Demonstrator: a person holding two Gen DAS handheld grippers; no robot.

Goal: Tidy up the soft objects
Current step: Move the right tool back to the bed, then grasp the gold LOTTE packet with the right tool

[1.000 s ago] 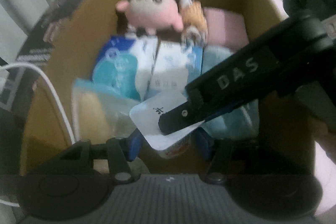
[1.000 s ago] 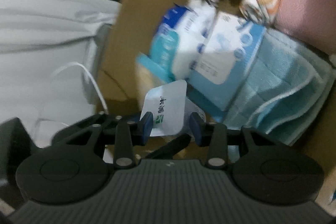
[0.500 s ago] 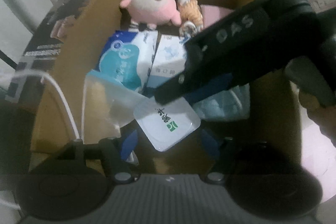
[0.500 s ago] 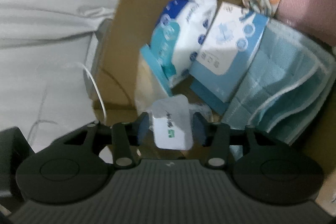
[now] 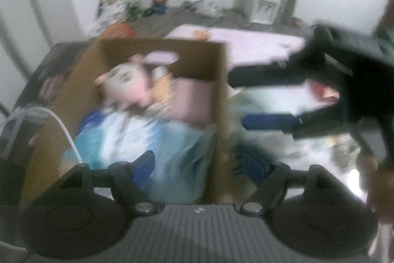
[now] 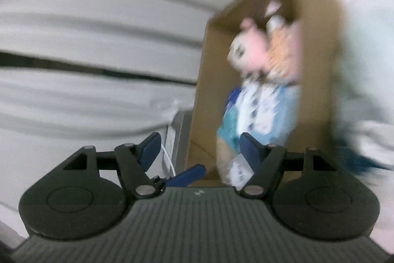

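Both tongs, left (image 5: 197, 164) and right (image 6: 199, 147), just opened, empty and apart, packet apparently released into cardboard box (image 5: 216, 90) beside pink plush (image 5: 128, 88).

Cardboard box (image 5: 81, 80), open-topped: at its far end a plush toy (image 5: 125, 88), with a second, smaller plush (image 5: 163, 90) just to its right and a folded cloth (image 5: 192, 100) right of that against the box's right wall. Nearer than these, side by side across the box floor, lie two tissue packs (image 5: 115, 130), with a stack of face masks (image 5: 182, 149) to their right. A cable (image 5: 66, 132) runs over the box's left wall, and a table surface (image 5: 261, 46) lies behind and to the right of the box.
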